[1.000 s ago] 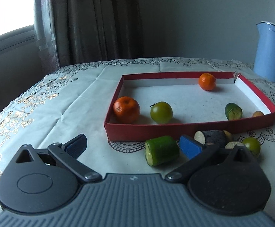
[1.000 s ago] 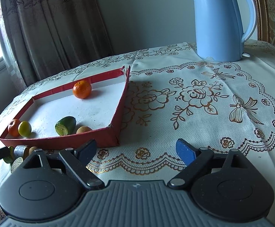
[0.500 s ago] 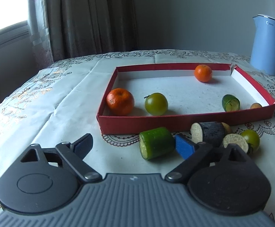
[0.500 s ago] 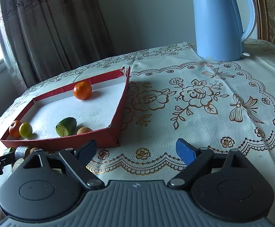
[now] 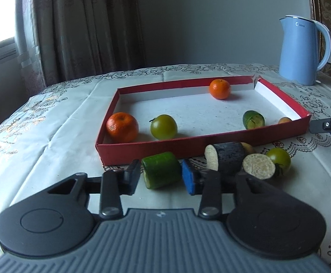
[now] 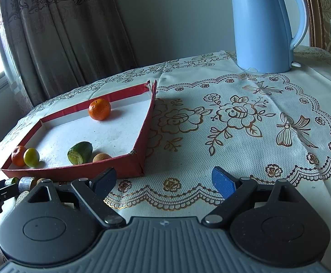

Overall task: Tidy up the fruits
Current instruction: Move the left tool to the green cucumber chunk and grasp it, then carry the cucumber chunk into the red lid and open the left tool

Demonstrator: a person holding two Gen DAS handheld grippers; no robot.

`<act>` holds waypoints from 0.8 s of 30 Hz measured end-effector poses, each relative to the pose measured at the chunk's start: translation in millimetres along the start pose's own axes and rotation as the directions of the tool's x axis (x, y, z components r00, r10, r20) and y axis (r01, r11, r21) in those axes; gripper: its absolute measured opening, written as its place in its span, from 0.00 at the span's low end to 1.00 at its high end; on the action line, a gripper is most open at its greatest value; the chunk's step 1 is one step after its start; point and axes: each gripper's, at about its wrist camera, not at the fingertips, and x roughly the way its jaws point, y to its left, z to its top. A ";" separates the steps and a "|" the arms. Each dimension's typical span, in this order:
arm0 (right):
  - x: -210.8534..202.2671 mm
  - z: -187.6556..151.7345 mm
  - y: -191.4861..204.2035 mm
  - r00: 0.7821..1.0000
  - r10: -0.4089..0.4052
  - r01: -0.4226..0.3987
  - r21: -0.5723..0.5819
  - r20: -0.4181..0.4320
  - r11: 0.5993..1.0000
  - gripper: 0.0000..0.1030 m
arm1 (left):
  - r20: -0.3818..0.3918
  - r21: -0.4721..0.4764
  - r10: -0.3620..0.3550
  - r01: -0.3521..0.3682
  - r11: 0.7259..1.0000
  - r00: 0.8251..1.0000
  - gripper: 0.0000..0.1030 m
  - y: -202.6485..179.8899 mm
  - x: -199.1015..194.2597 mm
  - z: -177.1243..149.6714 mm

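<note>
Cucumber chunk (image 5: 161, 170) — green, cut end pale — sits between the closing left tool (image 5: 162, 174); right tool (image 6: 165, 182) gapes.

Your left gripper (image 5: 161, 177) points slightly down at the table, jaws closing around the green cucumber chunk (image 5: 161, 170); both pads sit at its sides, and whether they're pressing yet isn't clear. Your right gripper (image 6: 164, 180) also tilts downward, jaws spread wide with nothing between them, only cloth beneath. Its tip shows at the left view's right edge.
</note>
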 end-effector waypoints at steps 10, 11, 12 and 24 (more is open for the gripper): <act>0.0 0.1 -0.8 1.000 0.001 -0.001 0.001 0.000 1.000 0.89 | 0.018 -0.019 0.009 -0.009 1.000 1.000 0.31 3.8 -9.5 -2.8; 0.0 0.0 -0.9 1.000 0.001 -0.001 0.001 0.000 1.000 0.89 | 0.037 -0.023 0.015 -0.014 1.000 0.999 0.31 5.2 -14.4 -1.1; -0.1 0.0 -0.3 1.000 0.000 0.000 0.000 0.000 1.000 0.89 | 0.056 -0.027 0.016 -0.014 1.000 0.998 0.31 6.3 -19.3 1.9; 1.0 0.8 0.4 1.000 0.006 -0.006 -0.003 -0.004 1.000 0.92 | 0.108 -0.047 -0.071 0.076 0.996 0.992 0.31 -18.6 5.5 69.0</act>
